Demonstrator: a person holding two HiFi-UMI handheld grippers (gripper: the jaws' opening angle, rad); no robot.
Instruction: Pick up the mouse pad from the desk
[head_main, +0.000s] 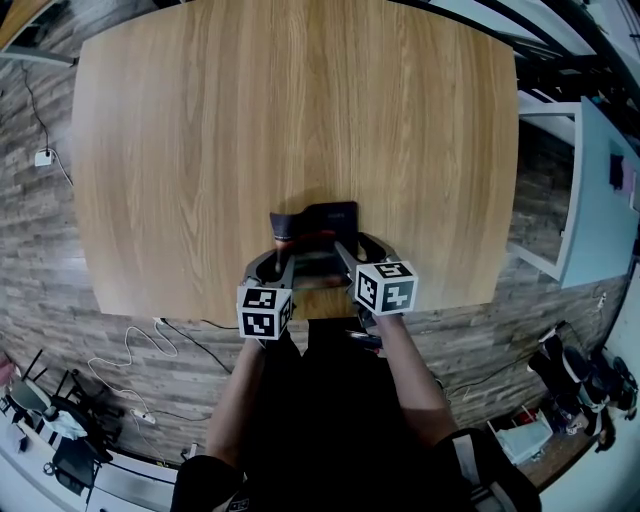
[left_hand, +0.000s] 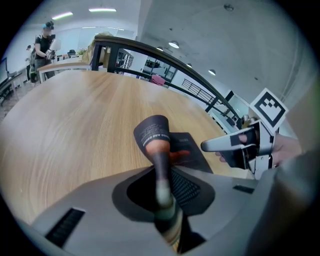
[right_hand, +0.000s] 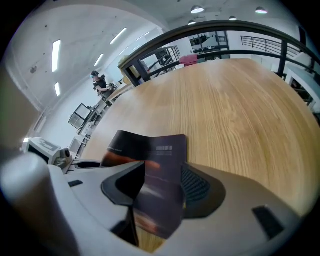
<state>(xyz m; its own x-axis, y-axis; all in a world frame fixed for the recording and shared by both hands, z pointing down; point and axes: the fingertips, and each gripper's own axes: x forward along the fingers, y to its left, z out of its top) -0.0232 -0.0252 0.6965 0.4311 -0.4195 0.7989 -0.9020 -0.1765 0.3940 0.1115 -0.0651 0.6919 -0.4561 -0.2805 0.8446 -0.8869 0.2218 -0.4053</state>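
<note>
The dark mouse pad (head_main: 325, 215) lies at the near edge of the round-cornered wooden desk (head_main: 300, 100), just in front of the person, and both grippers have hold of its near side. In the head view the left gripper (head_main: 288, 250) and the right gripper (head_main: 345, 252) sit close together and point steeply down at the pad, their marker cubes (head_main: 263, 310) just off the desk edge above the person's forearms. In the left gripper view the left gripper (left_hand: 162, 187) has its jaws drawn close together on a narrow fold of the mouse pad (left_hand: 187, 150). The pinched part stands up edge-on and curls over at the top, showing pale print on its dark face, while the rest of the pad lies flat on the desk (left_hand: 75, 125) beyond. The right gripper's jaw and its checkered cube (left_hand: 270, 110) show just to the right. In the right gripper view the right gripper (right_hand: 160, 200) also has the mouse pad (right_hand: 160, 150) between its jaws, gripped by them. The sheet rises broad and slightly bent from them, its far end lifted off the desk (right_hand: 240, 110). Grey wood-look flooring (head_main: 60, 250) surrounds the desk, with white cables (head_main: 130, 350) lying on it at the left.
</note>
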